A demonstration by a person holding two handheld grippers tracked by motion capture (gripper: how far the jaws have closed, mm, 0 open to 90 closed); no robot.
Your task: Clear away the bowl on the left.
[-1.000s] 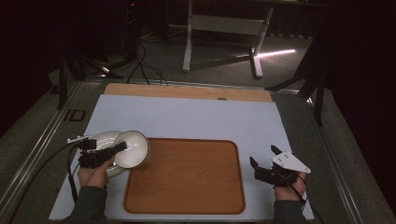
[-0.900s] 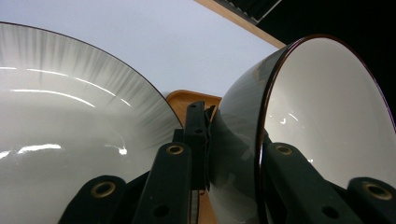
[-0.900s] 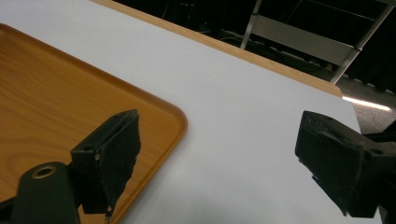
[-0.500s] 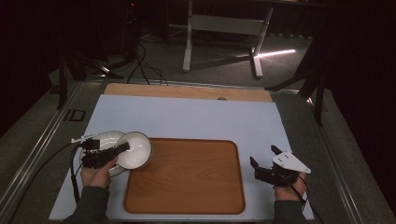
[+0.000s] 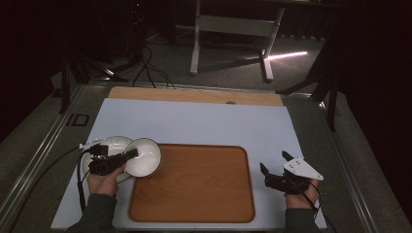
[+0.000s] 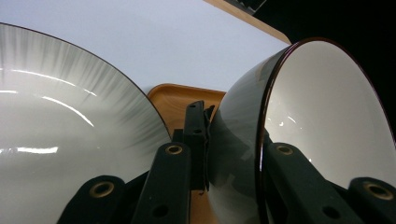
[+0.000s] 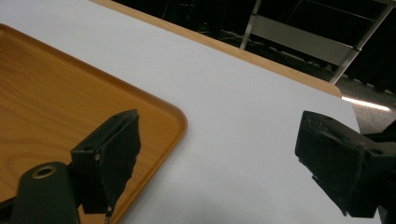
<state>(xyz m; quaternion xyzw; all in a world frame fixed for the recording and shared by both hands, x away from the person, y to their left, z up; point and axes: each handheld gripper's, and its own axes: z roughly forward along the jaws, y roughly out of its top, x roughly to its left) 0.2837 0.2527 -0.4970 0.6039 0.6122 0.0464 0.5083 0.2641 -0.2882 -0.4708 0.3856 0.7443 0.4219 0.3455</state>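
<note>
bowl carried right over tray edge, left gripper clamping its rim.

The plate ran off the frame's left edge — the bowl hid the desk beyond.

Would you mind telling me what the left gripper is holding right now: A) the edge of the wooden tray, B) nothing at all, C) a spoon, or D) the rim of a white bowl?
D: in the left gripper view, the left gripper has its jaws closed across the rim of the white bowl, one inside and one outside.
</note>
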